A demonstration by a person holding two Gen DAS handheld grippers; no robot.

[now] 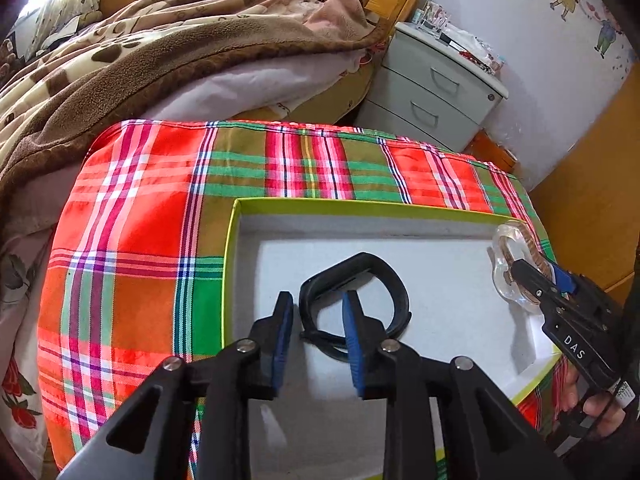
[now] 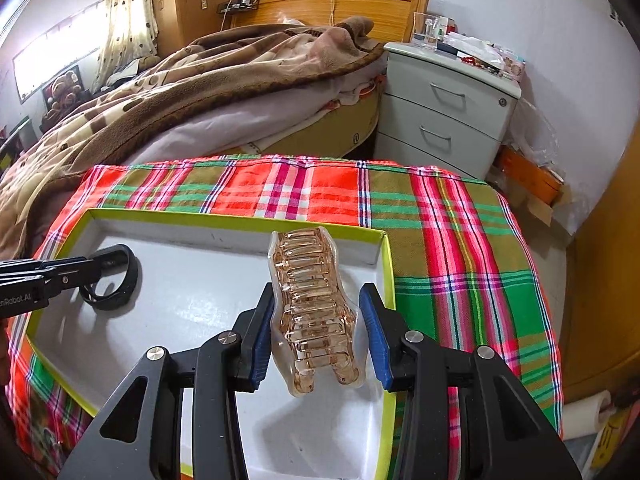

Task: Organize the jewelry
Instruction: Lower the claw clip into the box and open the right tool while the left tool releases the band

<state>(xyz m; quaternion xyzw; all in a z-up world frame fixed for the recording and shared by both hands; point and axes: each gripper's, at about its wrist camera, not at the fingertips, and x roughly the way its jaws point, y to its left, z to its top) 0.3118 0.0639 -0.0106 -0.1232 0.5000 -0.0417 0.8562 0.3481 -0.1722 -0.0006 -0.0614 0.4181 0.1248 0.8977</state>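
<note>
Hair clip [image 2: 316, 312]: clear amber plastic, ribbed with curved teeth, sitting between my right claw's [image 2: 318, 336] blue pads; left pad touching it, right pad standing just off, so I am not gripping it.
Wristband [image 1: 356, 304]: smooth black rubbery loop, lying on the box floor; my left claw [image 1: 318, 340] is standing released, one finger inside the loop.
Box [image 2: 224, 219]: shallow, white-lined, lime-green rim.
Worktop [image 1: 160, 200]: wearing a red, green and orange plaid cloth.
</note>
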